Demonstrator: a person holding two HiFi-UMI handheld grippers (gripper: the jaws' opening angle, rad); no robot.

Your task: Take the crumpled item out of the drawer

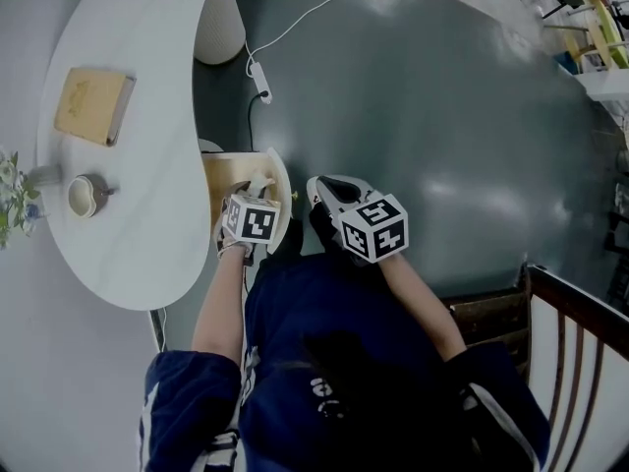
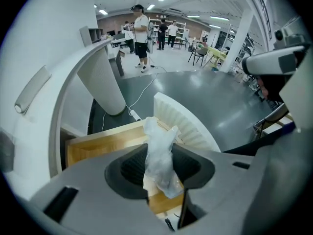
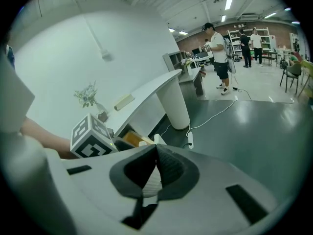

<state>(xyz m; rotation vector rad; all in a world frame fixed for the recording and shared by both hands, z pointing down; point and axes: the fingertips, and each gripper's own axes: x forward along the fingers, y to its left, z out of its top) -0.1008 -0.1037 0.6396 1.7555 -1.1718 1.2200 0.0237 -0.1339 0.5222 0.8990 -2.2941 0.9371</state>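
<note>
Left gripper (image 2: pixel 161 166): fingers clamped on the crumpled item (image 2: pixel 157 140), a pale, translucent wad that stands upright between them, above the open wooden drawer (image 2: pixel 102 142) under the white desk (image 1: pixel 147 165). Right gripper (image 3: pixel 155 166): fingers closed together, nothing held, just beside the drawer's ribbed front (image 2: pixel 185 122).

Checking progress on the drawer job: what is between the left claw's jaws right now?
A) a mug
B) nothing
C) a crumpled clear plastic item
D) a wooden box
C: the left gripper view shows the left claw closed on the crumpled plastic item, held above the open wooden drawer.
</note>
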